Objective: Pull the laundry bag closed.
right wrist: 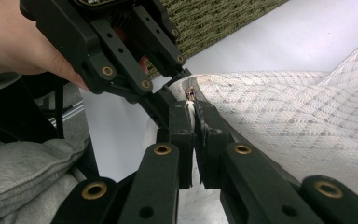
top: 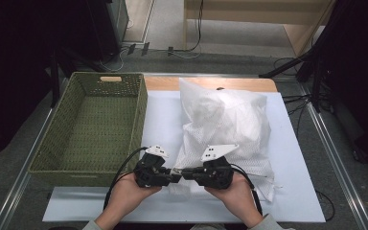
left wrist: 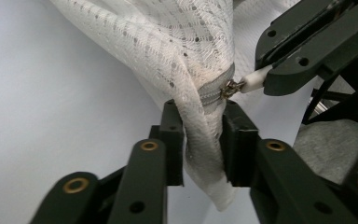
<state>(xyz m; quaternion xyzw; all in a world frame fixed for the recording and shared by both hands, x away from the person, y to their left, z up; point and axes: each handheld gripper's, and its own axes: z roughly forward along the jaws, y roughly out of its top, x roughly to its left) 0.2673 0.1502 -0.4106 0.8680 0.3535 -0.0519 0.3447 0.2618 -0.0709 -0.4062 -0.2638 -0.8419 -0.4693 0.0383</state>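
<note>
Nearby, basket [top: 92,125] flanks the bag [top: 230,125]; left hand-held gripper [top: 175,175] pinches its corner, right hand-held gripper [top: 188,174] its zipper tab [left wrist: 256,79].

You get no readable text, label, brand, number or sign anywhere here.
</note>
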